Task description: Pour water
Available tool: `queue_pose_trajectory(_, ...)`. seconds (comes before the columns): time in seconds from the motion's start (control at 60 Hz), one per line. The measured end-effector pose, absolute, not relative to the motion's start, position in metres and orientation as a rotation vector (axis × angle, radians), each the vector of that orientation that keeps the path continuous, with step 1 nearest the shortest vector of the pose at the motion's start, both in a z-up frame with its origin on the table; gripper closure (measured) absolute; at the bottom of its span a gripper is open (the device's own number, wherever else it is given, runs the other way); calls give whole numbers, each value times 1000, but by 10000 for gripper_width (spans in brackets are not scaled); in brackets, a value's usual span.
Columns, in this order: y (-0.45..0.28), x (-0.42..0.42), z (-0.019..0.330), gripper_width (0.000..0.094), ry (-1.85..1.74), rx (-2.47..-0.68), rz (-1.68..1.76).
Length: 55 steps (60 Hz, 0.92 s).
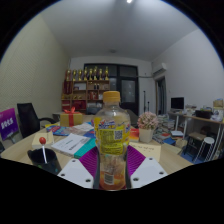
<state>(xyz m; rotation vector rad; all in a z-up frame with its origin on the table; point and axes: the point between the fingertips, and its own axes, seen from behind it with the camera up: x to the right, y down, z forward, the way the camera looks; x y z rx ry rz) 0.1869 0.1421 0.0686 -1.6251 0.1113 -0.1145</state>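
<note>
Bottle (pixel 111 140) stands upright at twelve o'clock from the gripper (pixel 111 172), long axis vertical, orange cap up. Both pink pads (pixel 88 160) appear to press its sides, holding it above the table (pixel 60 160).

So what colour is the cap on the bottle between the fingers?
Orange; the bottle's cap shows clearly in the gripper view, above the yellow label.

The gripper (pixel 112 172) is showing two pale grey, angular fingers (pixel 76 174), each wearing a magenta pad (pixel 88 160) on its inner face, flanking the bottle (pixel 111 142) on either side.
</note>
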Motion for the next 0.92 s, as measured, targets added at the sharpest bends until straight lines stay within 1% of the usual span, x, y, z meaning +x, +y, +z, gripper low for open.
queue_pose_trajectory(0.067,143,197,70,552,134,-1623,-84)
queue_pose_trajectory(0.1,143,202,70,498,138,-1624,-74)
queue_pose_trajectory(0.133,140,189,70,441,137,-1628,-71)
queue_pose_trajectory(0.167,139,191,71,414,130,-1640,-64)
queue_pose_trajectory(0.2,136,194,69,349,127,-1669,-64)
queue_pose_trajectory(0.217,134,198,66,333,128,-1690,-69)
queue_pose_trajectory(0.25,125,209,59,232,123,-1726,-70)
queue_pose_trajectory(0.267,119,192,56,181,122,-1736,-73)
queue_pose_trajectory(0.3,111,195,59,80,123,-1742,-70)
queue_pose_trajectory(0.383,82,212,69,96,107,-1744,-68)
queue_pose_trajectory(0.4,71,198,65,96,105,-1743,-70)
queue_pose_trajectory(0.483,37,207,75,96,102,-1742,-74)
queue_pose_trajectory(0.5,23,214,82,95,102,-1741,-73)
queue_pose_trajectory(0.517,6,203,80,96,107,-1738,-76)
queue_pose_trajectory(0.6,-42,211,95,96,97,-1731,-84)
queue_pose_trajectory(0.75,-124,202,103,97,93,-1739,-73)
queue_pose_trajectory(0.917,-182,191,111,96,86,-1721,-6)
